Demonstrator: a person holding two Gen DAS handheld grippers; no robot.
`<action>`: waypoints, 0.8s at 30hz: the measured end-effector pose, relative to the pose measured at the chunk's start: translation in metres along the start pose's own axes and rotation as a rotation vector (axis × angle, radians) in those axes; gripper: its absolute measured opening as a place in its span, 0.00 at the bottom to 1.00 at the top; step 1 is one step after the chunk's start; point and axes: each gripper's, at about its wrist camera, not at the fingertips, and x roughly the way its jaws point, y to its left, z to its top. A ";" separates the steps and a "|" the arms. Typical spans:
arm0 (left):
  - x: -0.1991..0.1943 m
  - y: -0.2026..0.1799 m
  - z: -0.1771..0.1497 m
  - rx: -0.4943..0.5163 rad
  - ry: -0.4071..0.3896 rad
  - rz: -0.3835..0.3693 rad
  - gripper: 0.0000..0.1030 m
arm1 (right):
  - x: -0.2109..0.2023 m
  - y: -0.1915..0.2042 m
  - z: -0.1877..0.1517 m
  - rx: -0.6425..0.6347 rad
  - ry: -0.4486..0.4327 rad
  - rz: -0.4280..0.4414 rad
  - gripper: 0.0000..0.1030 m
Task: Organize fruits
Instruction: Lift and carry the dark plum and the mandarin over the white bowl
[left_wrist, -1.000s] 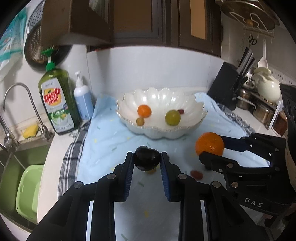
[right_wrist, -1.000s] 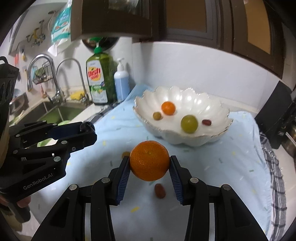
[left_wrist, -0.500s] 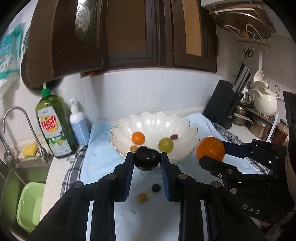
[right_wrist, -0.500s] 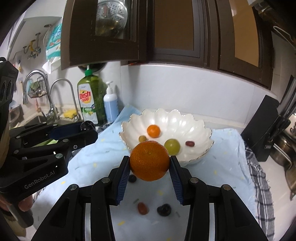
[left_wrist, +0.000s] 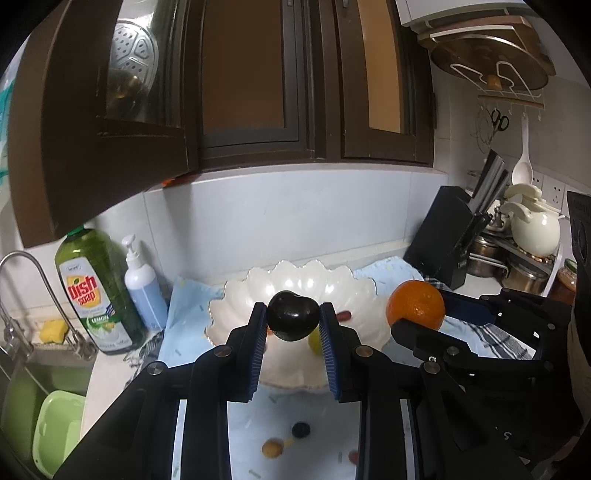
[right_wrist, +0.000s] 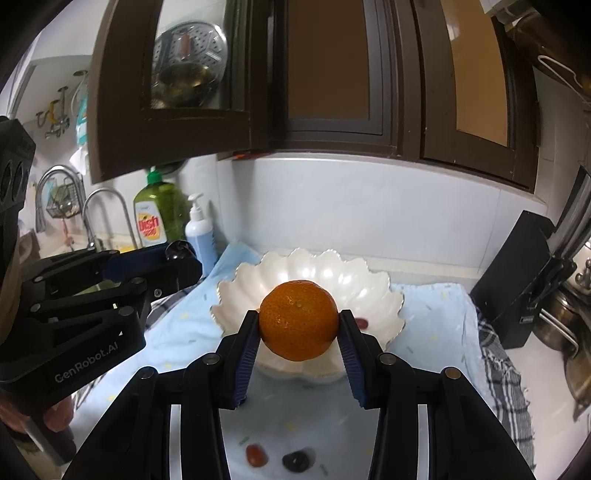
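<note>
Above bowl (left_wrist: 236, 314) – left gripper (left_wrist: 293, 325) clamps dark plum (left_wrist: 293, 320), lobed end up.

My left tongs (left_wrist: 293, 325) pinch a glossy dark plum (left_wrist: 293, 320); my right tongs (right_wrist: 299, 328) clamp a round orange (right_wrist: 298, 319). Both hang before the scalloped white bowl (right_wrist: 380, 295), with small fruits (right_wrist: 295, 460) on the near cloth.
</note>
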 end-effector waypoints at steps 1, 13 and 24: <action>0.003 0.000 0.003 0.001 -0.003 0.001 0.28 | 0.001 -0.002 0.002 0.002 -0.002 0.000 0.43; 0.047 0.007 0.033 -0.007 0.014 0.013 0.28 | 0.035 -0.032 0.034 0.026 -0.009 0.003 0.43; 0.118 0.017 0.052 -0.018 0.117 0.001 0.28 | 0.096 -0.052 0.058 0.050 0.074 -0.037 0.43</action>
